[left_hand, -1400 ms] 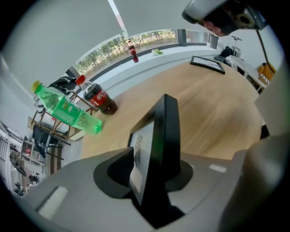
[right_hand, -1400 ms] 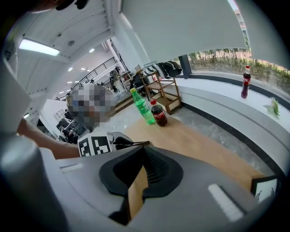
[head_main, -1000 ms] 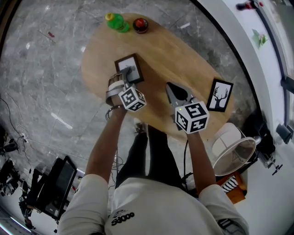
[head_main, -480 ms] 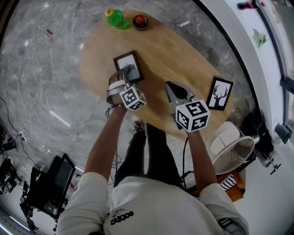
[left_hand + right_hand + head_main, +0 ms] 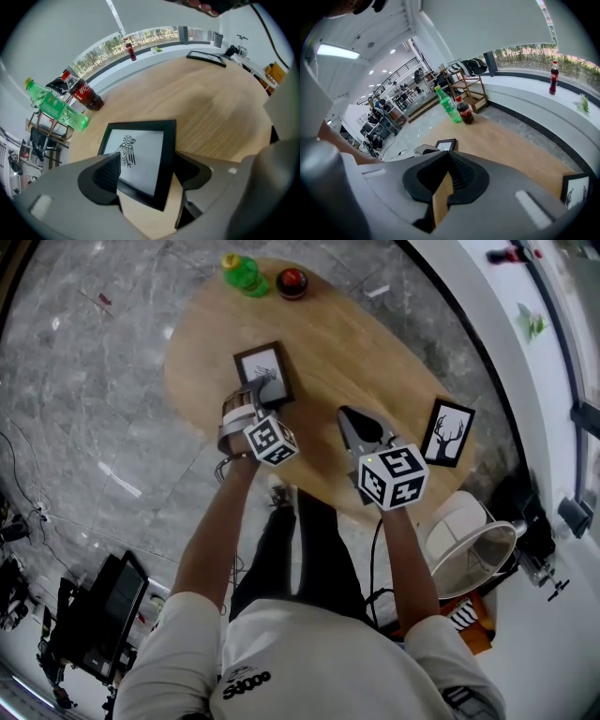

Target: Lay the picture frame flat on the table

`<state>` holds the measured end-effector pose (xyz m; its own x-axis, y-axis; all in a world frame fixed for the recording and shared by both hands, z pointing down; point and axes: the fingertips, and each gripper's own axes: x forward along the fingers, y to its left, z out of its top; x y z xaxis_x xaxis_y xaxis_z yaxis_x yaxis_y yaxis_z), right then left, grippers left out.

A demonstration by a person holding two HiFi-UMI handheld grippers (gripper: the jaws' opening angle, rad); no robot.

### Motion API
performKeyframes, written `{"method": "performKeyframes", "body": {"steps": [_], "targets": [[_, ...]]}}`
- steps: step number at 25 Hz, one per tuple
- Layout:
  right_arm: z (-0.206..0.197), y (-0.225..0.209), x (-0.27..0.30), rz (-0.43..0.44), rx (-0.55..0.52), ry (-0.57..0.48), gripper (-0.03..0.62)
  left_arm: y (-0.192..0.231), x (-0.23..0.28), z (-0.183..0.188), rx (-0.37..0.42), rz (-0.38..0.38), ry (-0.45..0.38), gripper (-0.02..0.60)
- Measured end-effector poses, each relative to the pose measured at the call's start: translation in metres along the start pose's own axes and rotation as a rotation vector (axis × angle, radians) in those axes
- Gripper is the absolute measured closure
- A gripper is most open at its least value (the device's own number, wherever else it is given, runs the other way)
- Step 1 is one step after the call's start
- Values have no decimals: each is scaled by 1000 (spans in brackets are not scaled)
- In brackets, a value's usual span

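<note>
Left tool (image 5: 265, 389) points steeply down over the picture frame (image 5: 144, 143), and its jaws have just been opening. They now stand wide apart, with the near end of the frame between them. The left pad sits over the glass beside the bird print and the right pad is just off the frame's right edge, so neither one presses on it. The picture frame lies flat on the desk (image 5: 356, 352), print upward, a black border around a white sheet with a small dark bird figure. It is on the left part of the oval wooden top, not far from the left rim.

The right tool (image 5: 449, 160) hangs over the middle of the desk, to the right of the frame and well apart from it. Its jaws meet at the tips and hold nothing; only a sliver of wood grain shows through the slot behind them.

At the far end of the desk a green bottle (image 5: 242, 273) and a cola bottle (image 5: 292, 282) with a red cap stand just beside each other. Near the right rim is a second frame (image 5: 448, 434), black with a white antlered stag's head. Grey marbled floor (image 5: 94, 381) surrounds the desk.
</note>
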<state>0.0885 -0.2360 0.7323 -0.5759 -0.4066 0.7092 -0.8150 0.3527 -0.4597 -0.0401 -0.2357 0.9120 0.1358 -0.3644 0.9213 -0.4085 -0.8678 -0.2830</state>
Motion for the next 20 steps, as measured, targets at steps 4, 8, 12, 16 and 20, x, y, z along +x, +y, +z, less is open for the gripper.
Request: {"method": "performKeyframes", "body": {"steps": [4,8,12,16,20], "targets": [[-2,2,-4,0,-7,1,591,-6,-3,-2,-13,-29,8,225],[1,0,-9,-5,0,-9,591,-16,-8,-2,-38,-87,-16,224],[10,5,-24,-13,-23,-27,591,-19,-29,-2,-93,-128,-46,224],[29,16,-49,-27,-61,-72,591,-5,-67,1,-233,-130,-103,241],[47,38,-81,-40,-109,-123,591,18,-118,0,-412,-96,-178,258]]}}
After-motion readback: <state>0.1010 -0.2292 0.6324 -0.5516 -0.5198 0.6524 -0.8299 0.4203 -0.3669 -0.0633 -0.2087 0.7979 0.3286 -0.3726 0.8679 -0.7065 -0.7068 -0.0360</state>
